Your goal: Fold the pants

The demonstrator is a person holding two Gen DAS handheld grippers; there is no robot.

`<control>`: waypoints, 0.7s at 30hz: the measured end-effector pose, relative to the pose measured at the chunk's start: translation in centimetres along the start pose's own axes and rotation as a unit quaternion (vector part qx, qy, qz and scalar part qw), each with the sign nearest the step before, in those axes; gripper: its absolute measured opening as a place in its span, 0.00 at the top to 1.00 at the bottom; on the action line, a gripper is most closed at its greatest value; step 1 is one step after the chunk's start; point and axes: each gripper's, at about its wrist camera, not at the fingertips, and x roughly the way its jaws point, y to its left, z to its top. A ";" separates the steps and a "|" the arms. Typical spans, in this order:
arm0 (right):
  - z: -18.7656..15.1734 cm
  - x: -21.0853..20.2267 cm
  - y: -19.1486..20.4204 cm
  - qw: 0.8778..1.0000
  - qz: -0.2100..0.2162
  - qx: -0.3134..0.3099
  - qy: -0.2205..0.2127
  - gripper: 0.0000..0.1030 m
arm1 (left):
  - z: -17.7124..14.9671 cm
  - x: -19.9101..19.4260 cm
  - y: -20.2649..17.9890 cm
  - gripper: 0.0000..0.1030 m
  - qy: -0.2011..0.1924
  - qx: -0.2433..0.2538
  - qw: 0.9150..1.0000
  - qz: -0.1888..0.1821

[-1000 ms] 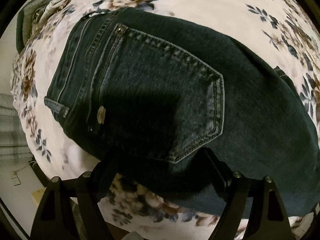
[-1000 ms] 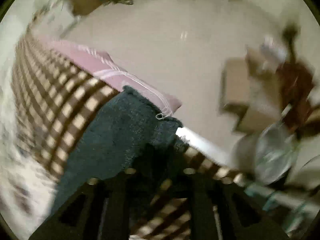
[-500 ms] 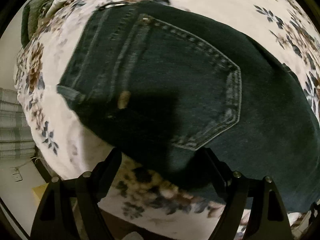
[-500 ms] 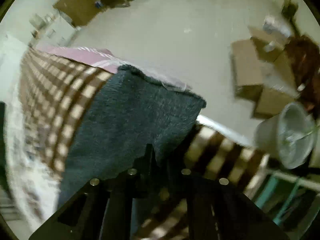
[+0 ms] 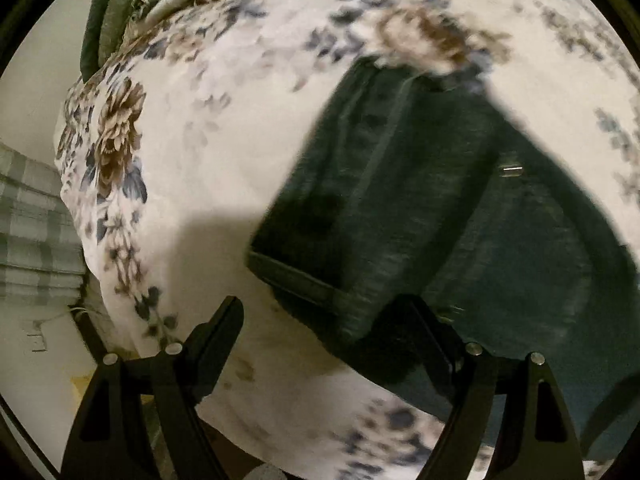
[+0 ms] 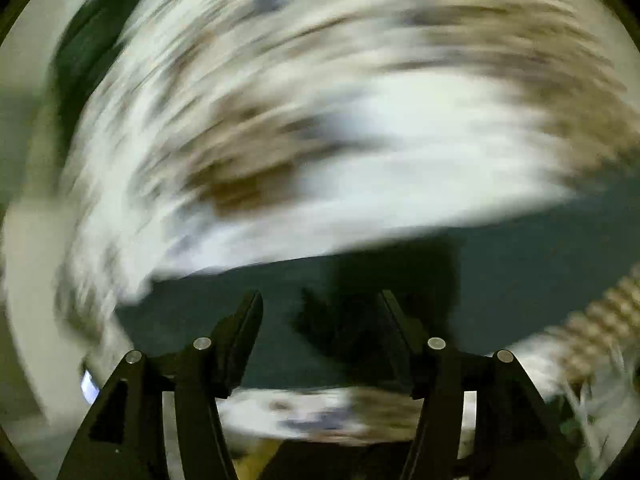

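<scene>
Dark denim pants (image 5: 440, 208) lie on a floral bedspread (image 5: 208, 152), waistband end toward the left, filling the right half of the left wrist view. My left gripper (image 5: 320, 312) is open just above the bed, its right finger over the near edge of the pants, its left finger over bare bedspread. In the blurred right wrist view a dark band of the pants (image 6: 500, 272) crosses in front of my right gripper (image 6: 320, 308), which is open with nothing between its fingers.
Folded grey-green cloth (image 5: 116, 12) sits at the bed's far left corner. A plaid grey sheet (image 5: 28, 216) hangs at the bed's left side. The floor shows at the lower left (image 5: 36, 368). The right wrist view is heavily motion-blurred.
The left gripper has shifted left, so the pants now sit to the right of it. The right gripper has opened, let go of the pant leg, and swung from the floor view toward the bed.
</scene>
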 end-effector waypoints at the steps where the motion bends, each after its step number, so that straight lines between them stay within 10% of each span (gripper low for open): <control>1: 0.6 2.4 4.0 0.999 0.018 -0.036 0.024 0.41 | 0.0 1.1 0.5 0.18 0.012 0.004 1.000 0.003; 10: 2.7 18.9 23.4 0.966 0.008 -0.191 0.172 0.41 | -0.9 1.6 2.1 0.09 0.042 -0.020 0.997 -0.062; 11: 2.3 19.5 23.7 0.963 -0.009 -0.210 0.171 0.45 | -0.8 1.8 2.2 0.09 0.044 -0.021 0.997 -0.066; 12: 2.2 20.0 23.8 0.959 -0.021 -0.229 0.166 0.82 | -0.8 1.9 2.3 0.09 0.045 -0.022 0.996 -0.070; 13: 2.1 20.2 23.8 0.958 -0.034 -0.234 0.162 0.88 | -0.8 2.2 2.6 0.09 0.046 -0.024 0.996 -0.074; 21: 3.0 17.0 22.4 0.979 -0.029 -0.177 0.097 0.92 | -0.5 3.6 4.6 0.08 0.053 -0.018 0.994 -0.098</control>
